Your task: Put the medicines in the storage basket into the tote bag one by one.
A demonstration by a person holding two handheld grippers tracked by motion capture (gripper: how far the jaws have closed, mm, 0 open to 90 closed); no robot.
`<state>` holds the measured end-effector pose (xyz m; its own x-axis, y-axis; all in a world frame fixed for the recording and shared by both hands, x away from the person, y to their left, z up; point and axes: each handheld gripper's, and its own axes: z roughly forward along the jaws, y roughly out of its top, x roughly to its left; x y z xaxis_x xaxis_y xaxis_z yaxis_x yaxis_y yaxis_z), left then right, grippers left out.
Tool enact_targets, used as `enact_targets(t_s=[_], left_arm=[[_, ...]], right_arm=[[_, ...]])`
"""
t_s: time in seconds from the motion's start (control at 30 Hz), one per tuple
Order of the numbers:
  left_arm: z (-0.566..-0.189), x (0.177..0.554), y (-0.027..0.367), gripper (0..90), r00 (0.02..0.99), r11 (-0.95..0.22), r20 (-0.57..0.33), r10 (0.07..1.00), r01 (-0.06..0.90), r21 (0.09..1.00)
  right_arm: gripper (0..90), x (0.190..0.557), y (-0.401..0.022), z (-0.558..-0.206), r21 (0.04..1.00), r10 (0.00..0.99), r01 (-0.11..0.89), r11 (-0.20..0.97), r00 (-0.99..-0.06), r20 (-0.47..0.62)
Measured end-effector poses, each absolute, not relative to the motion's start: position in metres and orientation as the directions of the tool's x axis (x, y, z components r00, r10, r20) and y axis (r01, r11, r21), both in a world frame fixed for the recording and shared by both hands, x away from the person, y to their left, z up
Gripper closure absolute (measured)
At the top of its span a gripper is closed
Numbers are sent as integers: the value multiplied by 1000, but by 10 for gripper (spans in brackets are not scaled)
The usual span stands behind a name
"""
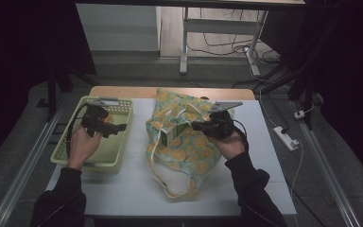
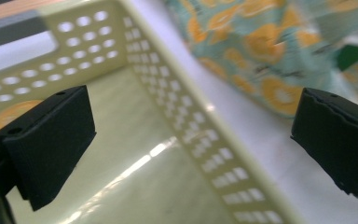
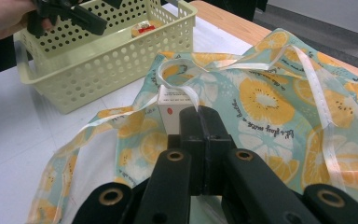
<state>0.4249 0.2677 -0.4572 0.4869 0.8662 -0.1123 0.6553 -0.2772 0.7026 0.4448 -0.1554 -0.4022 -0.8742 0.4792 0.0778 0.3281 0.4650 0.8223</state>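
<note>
The person wears dark long sleeves (image 1: 250, 184) that end at the wrists, seen at the bottom of the high view. Each hand carries a black tool: the left tool (image 1: 118, 127) and the right tool (image 1: 194, 126), which has a grey three-cornered plate (image 1: 224, 106) on top. A black cable (image 1: 242, 130) loops from it. In the right gripper view, round brass-coloured rivets (image 3: 111, 196) mark the black linkage arms.

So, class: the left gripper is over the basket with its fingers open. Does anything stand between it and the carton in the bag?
Yes. The basket's near wall lies between the left gripper and the carton, and the bag's printed fabric and handle straps partly wrap the carton.
</note>
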Motion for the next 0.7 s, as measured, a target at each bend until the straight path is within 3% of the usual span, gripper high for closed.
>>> enact_targets(t_s=[0.7], left_arm=[[-481,467,301,0,358,-179,-156,920,742,645]], right_arm=[[900,445,-155,-403,820,477,329,469,-875,78]])
